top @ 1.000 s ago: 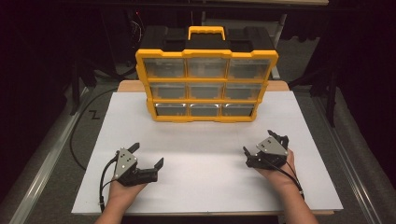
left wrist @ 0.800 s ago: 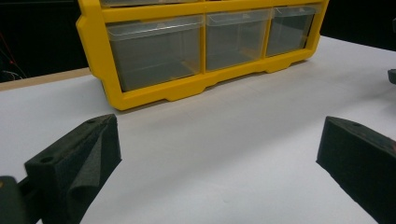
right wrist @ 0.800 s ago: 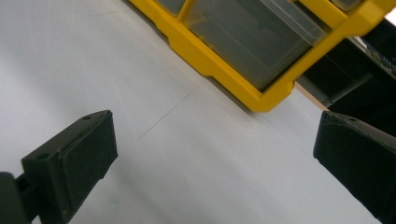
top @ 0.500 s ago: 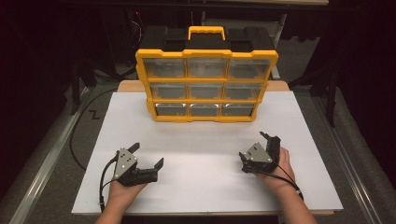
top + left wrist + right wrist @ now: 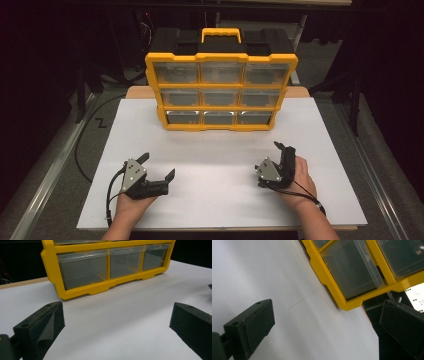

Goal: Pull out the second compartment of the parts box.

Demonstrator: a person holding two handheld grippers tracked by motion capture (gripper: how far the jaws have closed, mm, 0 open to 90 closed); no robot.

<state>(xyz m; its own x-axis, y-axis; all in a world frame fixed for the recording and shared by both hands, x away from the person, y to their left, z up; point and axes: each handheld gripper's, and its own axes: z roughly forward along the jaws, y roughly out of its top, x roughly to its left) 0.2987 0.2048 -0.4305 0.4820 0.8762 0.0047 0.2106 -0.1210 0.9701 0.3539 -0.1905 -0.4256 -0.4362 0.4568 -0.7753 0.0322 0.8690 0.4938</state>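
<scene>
I held my left gripper [image 5: 158, 166] low over the near left part of the white table [image 5: 220, 150], my left hand [image 5: 131, 204] behind it, palm toward the surface, and its jaws stood wide apart with nothing between them, aimed forward and to the right. My right gripper [image 5: 277, 156] sat near the right front of the table, rolled onto its side in my right hand [image 5: 301, 180], so that the right gripper view showed the scene steeply tilted; its jaws were likewise spread and empty. Each jaw carried a black, matte, foam-like pad [image 5: 40, 327] of blocky wedge form, and a grey three-cornered plate [image 5: 133, 172] lay on top of each tool. The table surface was smooth, flat and white, with a bare wooden edge behind it. The drawer organiser [image 5: 221, 90] stood upright at the far middle of the table, well apart from both grippers: a yellow plastic frame with a black back and a yellow carry handle [image 5: 221, 36] on top, holding nine clear plastic drawers in three rows of three. In the left gripper view, the bottom-row drawers [image 5: 83, 267] were translucent and box-shaped with a lipped upper rim; whether they held anything could not be told with certainty.
</scene>
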